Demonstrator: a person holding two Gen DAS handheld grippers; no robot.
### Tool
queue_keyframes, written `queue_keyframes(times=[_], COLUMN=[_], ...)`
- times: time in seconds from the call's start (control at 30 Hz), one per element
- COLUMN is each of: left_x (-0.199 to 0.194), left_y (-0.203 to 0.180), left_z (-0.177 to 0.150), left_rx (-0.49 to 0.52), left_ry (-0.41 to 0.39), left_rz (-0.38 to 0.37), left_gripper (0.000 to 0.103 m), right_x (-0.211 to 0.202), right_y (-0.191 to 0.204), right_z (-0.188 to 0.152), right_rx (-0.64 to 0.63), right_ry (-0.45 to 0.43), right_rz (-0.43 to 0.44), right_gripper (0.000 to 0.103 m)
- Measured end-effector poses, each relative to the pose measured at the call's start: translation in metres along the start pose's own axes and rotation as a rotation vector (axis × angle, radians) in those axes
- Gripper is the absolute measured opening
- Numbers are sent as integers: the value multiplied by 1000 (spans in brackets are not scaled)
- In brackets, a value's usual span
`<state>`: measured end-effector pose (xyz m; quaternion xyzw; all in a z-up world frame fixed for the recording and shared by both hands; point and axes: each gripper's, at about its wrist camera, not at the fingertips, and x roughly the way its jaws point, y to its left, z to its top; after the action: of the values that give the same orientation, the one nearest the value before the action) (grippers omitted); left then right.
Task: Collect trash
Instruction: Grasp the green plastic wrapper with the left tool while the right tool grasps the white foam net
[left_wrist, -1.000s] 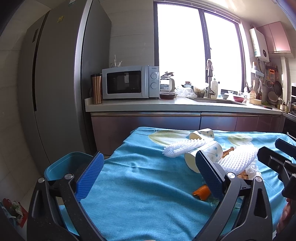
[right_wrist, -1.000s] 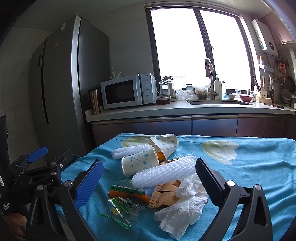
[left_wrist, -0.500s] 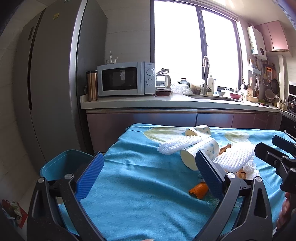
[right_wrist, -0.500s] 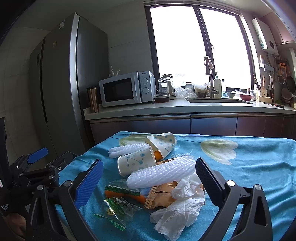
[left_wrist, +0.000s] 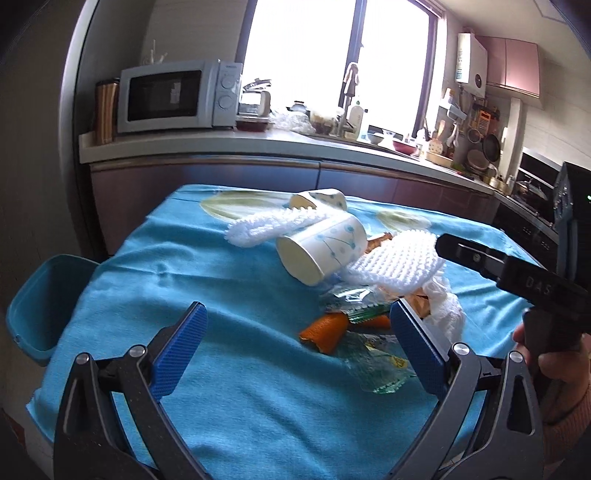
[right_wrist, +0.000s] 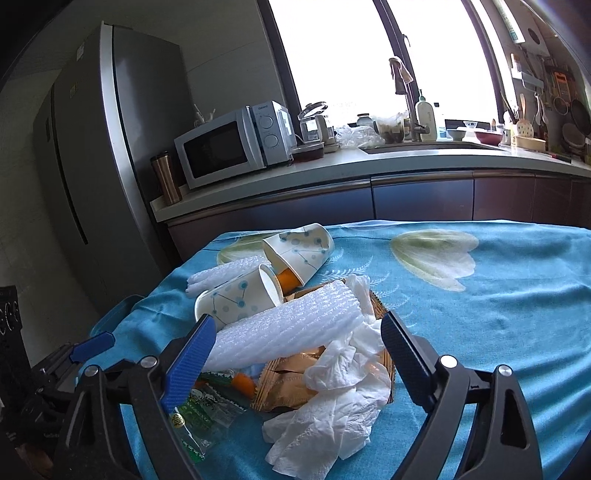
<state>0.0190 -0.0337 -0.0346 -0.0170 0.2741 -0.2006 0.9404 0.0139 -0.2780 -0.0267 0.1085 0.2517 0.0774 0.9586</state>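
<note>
Blue bin sits off the table's left edge, below the blue tablecloth. Left gripper hangs over bare cloth, jaws wide apart, gripping nothing; orange wrapper and clear plastic wrapper lie between its fingers, nearer the right one, untouched. Trash pile sits mid-table: long foam net at the left, tipped paper cup against it, second paper cup lying behind. Big foam net sleeve rests on top of the pile, crumpled tissue and brown wrapper under and right of it. Right gripper straddles the sleeve and tissue, jaws wide and just been closing a bit; left pad looks at the sleeve's end, contact unclear, no firm hold. A hand holds its handle.
</note>
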Motion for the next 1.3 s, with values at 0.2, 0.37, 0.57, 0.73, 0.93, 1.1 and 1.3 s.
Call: queue_keyframes(times=[0.2,0.37,0.57,0.73,0.93,1.1,1.3], left_x=[7,18,32,38,33,18,-6], left_y=[-16,-28,-26,-22,-23,-18,0], left_z=[-9,-16,-19,-24,-28,-26,-15], left_rx=[51,70,50,18,20,17,-12], left_ry=[52,118,195,240,243,222,163], left_rz=[-55,-85,-124,-195,-244,-270,-260], left_gripper=[97,92,67,29,5,2,1], right_x=[5,11,16,21,16,1,-21], right_y=[-10,-12,-14,-22,-27,-25,-17], right_z=[-2,-1,3,1,-2,5,18], right_rx=[63,92,132,191,221,204,188], right_ry=[35,55,75,107,98,53,-9], right_rz=[47,80,120,165,223,244,303], right_gripper=[81,77,65,40,13,9,6])
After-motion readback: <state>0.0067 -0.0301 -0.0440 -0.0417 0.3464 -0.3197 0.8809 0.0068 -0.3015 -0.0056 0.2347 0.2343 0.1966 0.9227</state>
